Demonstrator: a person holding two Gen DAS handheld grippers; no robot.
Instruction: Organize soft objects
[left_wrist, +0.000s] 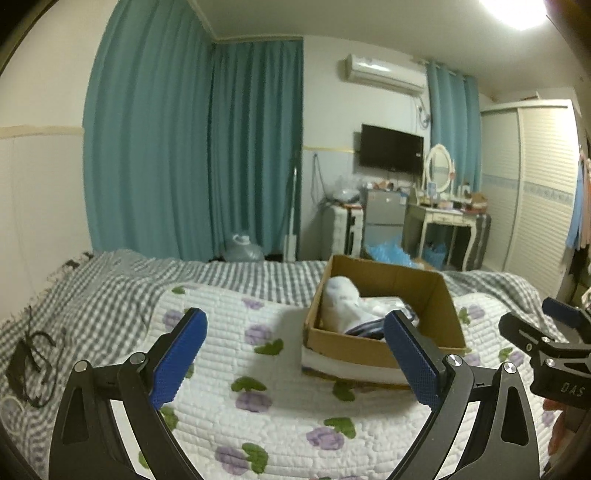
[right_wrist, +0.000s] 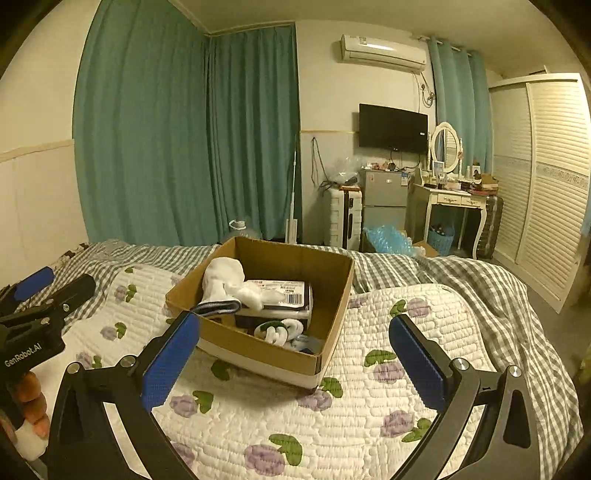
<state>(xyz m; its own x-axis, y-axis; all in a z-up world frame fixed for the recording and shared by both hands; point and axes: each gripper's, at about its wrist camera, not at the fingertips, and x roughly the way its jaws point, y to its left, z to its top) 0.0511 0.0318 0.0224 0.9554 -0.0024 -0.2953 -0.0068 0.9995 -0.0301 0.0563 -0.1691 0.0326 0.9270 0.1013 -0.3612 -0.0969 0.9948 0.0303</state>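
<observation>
An open cardboard box (right_wrist: 334, 295) (left_wrist: 448, 306) sits on the quilted floral bedspread (right_wrist: 288, 417). Inside lie a white sock (right_wrist: 223, 278) (left_wrist: 341, 301), a grey-edged dark cloth (right_wrist: 216, 307), a flat packet with a barcode label (right_wrist: 280, 295) and a rolled white sock pair (right_wrist: 282, 330). My right gripper (right_wrist: 295, 334) is open, empty, just in front of the box. My left gripper (left_wrist: 297, 332) is open and empty too, left of the box, its right finger (left_wrist: 410, 354) overlapping the box's near wall. Each gripper shows at the edge of the other's view.
A grey checked blanket (right_wrist: 461, 273) covers the bed's far side. Black cables and a charger (left_wrist: 31, 363) lie at the bed's left edge. Beyond the bed stand teal curtains (right_wrist: 184, 129), a small fridge (right_wrist: 384, 195), a dressing table (right_wrist: 454, 206) and a louvred wardrobe (right_wrist: 550, 177).
</observation>
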